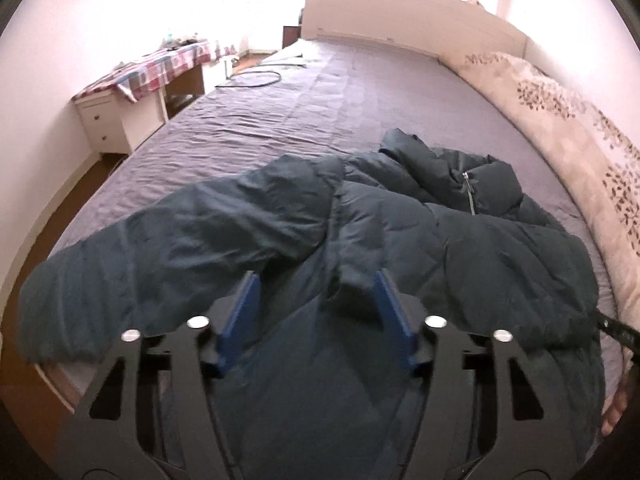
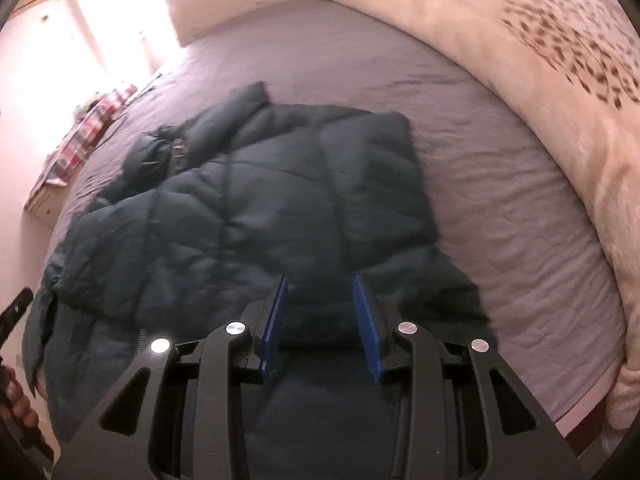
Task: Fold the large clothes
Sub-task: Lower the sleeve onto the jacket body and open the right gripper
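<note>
Both tongs, left (image 1: 316, 292) and right (image 2: 320, 296), gape empty over puffy quilted teal jacket (image 1: 360, 220).

A dark teal puffer jacket (image 1: 360, 240) lies spread on a bed's grey-purple sheet (image 1: 340, 92), one sleeve (image 1: 168, 248) stretched out to the jacket's left, its zip pull (image 1: 468, 188) visible near the collar. The left gripper (image 1: 316, 288) hangs over the jacket's near part, blue pads (image 1: 244, 308) standing apart with a fold of fabric rising beside the right-hand pad. A cream, leaf-printed quilt (image 1: 560, 120) is bunched along the sheet to the jacket's right. Beyond the jacket, a dark cable (image 1: 256, 79) loops on the sheet; past the bed's left edge stands a white desk with a checked cloth (image 1: 152, 68).
</note>
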Demonstrator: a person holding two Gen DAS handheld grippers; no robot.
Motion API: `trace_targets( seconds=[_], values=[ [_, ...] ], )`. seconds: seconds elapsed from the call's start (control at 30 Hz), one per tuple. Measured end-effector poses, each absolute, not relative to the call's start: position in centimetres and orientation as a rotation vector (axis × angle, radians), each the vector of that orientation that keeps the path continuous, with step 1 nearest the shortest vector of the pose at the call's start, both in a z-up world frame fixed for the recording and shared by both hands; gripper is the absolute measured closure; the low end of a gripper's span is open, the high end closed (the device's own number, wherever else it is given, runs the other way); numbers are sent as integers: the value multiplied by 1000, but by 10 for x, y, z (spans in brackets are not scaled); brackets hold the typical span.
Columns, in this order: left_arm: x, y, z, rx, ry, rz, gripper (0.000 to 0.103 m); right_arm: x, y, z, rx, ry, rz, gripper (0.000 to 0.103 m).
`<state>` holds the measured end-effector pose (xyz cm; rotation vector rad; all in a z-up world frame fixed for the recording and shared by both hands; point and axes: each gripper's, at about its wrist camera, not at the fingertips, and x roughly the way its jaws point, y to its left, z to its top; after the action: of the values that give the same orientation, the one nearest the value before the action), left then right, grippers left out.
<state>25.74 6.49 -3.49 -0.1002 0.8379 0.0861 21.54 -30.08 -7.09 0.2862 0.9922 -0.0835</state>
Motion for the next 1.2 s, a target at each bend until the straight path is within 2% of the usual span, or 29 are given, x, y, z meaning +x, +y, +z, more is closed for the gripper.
trace_targets(
  seconds=[0.07,0.17,0.63,0.7,0.77,0.97,1.2],
  values=[
    [269,58,-42,-81,864,101,61,216,-306,-78,288,1013,-87,66],
    [283,51,-61,-61,936,122,71,216,-307,-86,266,1032,-81,66],
    [285,40,-89,37,1008,183,69,216,-299,-93,199,1075,-102,66],
    [281,43,-81,-15,1001,187,67,208,-294,-83,207,1051,-75,66],
    [274,49,-72,-59,992,191,55,200,-288,-73,188,1030,-58,66],
    [243,68,-53,-143,948,179,41,170,-259,-55,130,998,18,66],
    [197,108,-47,-204,912,224,36,140,-229,-58,87,1024,104,66]
  ],
)
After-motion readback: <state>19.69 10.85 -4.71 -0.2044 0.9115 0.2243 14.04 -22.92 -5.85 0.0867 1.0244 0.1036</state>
